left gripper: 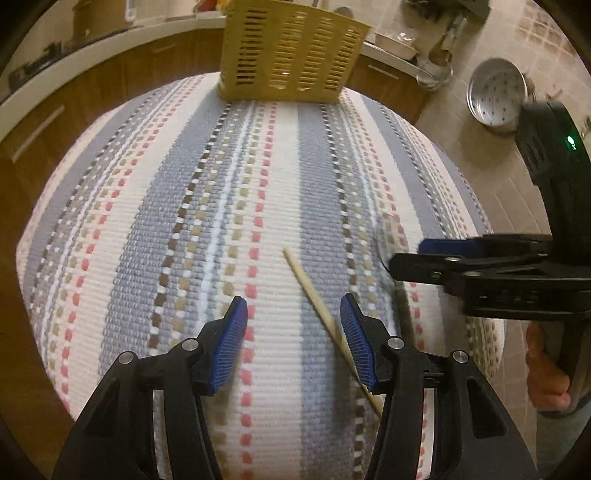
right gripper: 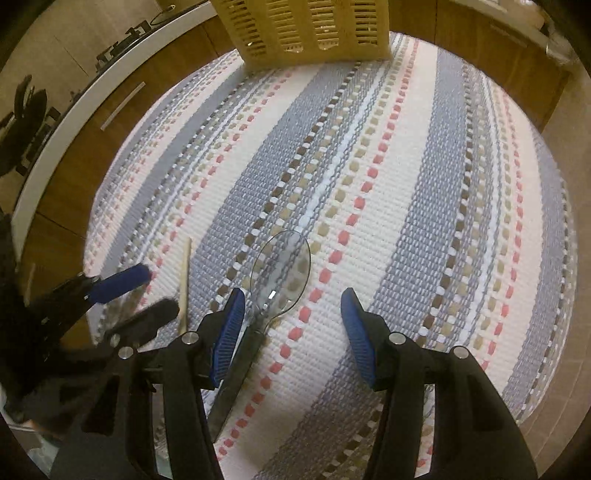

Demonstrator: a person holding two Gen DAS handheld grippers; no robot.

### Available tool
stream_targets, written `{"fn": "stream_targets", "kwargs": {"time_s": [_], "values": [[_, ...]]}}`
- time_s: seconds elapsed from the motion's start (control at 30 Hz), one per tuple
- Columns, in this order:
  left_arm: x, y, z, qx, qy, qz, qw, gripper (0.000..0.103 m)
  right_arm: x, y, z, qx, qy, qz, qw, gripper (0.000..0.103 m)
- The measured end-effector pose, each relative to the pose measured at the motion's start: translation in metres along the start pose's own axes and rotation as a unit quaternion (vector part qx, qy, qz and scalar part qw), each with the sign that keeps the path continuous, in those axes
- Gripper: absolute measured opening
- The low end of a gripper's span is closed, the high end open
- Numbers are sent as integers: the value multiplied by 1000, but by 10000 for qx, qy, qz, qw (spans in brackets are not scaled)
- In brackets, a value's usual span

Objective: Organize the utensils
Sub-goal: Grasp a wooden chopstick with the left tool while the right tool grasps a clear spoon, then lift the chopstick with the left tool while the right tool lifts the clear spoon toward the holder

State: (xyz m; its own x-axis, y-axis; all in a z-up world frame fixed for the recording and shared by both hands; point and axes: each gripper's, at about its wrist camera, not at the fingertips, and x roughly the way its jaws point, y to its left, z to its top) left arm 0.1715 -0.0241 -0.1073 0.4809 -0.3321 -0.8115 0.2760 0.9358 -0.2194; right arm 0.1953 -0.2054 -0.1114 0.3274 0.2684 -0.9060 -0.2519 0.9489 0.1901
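Note:
A wooden chopstick (left gripper: 317, 302) lies on the striped mat (left gripper: 184, 206), running diagonally under the right finger of my left gripper (left gripper: 293, 314), which is open just above it. A clear plastic spoon (right gripper: 280, 269) lies on the mat (right gripper: 388, 221) between the fingers of my right gripper (right gripper: 291, 314), close to the left finger; that gripper is open. The chopstick also shows in the right wrist view (right gripper: 184, 280), beside the left gripper (right gripper: 144, 295). The right gripper (left gripper: 413, 258) enters the left wrist view from the right. A yellow slotted basket (left gripper: 291, 51) stands at the mat's far edge, also in the right wrist view (right gripper: 314, 29).
Wooden cabinets with a white countertop (left gripper: 92, 48) run behind the table. A metal steamer pot (left gripper: 496, 96) sits on the tiled floor at the right. A hand (left gripper: 546, 369) holds the right gripper's handle.

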Motion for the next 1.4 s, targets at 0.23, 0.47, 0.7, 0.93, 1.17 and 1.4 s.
{"fn": "stream_targets", "kwargs": {"time_s": [0.23,0.47,0.7,0.93,1.17,1.4], "values": [[4,-32,-15,469,-66,644,9968,50,11,25,0,-247,-150,-421,9987,50],[6,-50,-18,834,-151,1014,9912,37,19,41,12,-596,-111,-821,9948,44],[2,-33,-14,661,-226,895,9935,6,13,31,8,-932,-88,-754,9928,32],[-3,7,-1,-70,-252,231,9994,5,7,27,8,-1351,-174,-1237,9829,30],[1,32,12,-711,-242,6,9972,5,9,5,24,-1713,-20,-1228,9775,30],[8,37,28,-901,-116,-137,9958,12,10,-24,39,-1137,349,-613,9910,53]]}}
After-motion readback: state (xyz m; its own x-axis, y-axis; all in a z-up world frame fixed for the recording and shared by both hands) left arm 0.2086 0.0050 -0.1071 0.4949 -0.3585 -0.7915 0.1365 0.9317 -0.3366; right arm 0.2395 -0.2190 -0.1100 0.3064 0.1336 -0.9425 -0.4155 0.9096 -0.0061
